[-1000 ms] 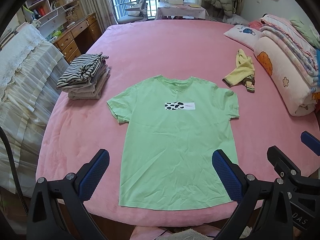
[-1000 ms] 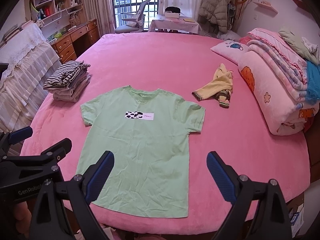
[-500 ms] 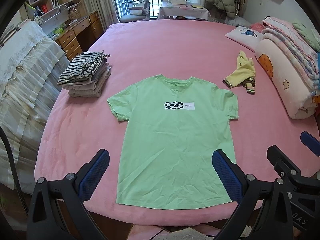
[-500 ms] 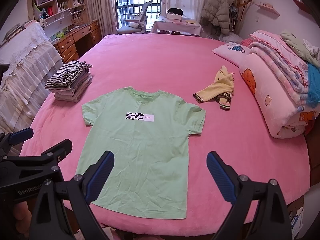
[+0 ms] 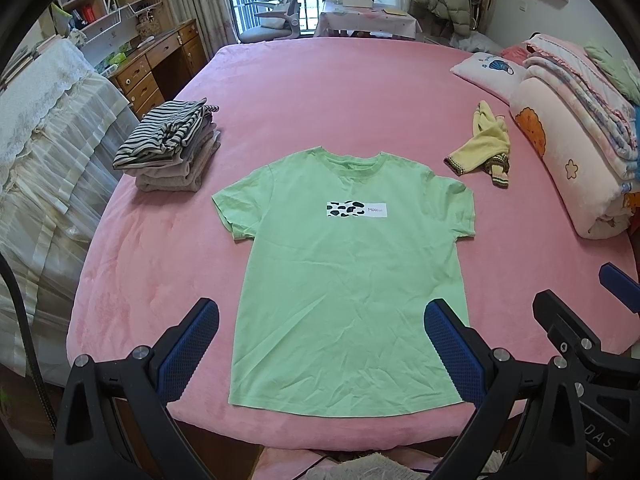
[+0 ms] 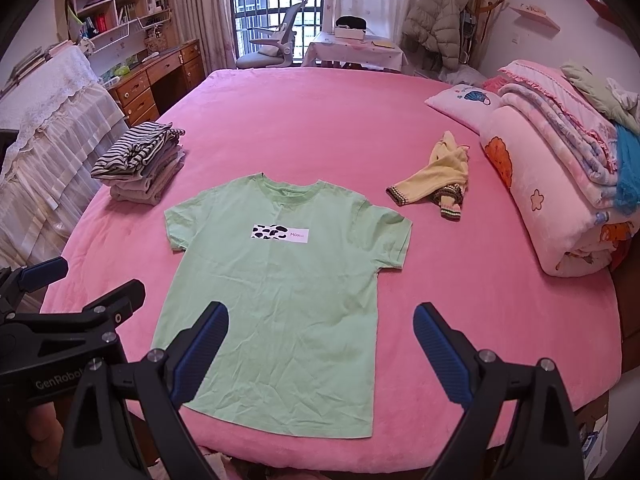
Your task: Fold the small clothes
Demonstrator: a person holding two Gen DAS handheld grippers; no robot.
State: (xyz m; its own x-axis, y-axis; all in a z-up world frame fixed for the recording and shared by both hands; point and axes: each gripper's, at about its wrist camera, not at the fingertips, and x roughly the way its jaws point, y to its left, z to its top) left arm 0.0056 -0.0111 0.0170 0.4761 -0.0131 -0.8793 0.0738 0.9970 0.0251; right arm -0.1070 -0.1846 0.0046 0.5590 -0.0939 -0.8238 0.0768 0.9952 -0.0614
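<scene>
Green T-shirt spread flat on pink bed, collar far, hem nearest, long axis straight ahead. Left claw and right claw both released, empty, above hem. Neither clearly nearer.

home bedroom: pink bed, rolled quilts right, wooden desk and shelves far left.
</scene>
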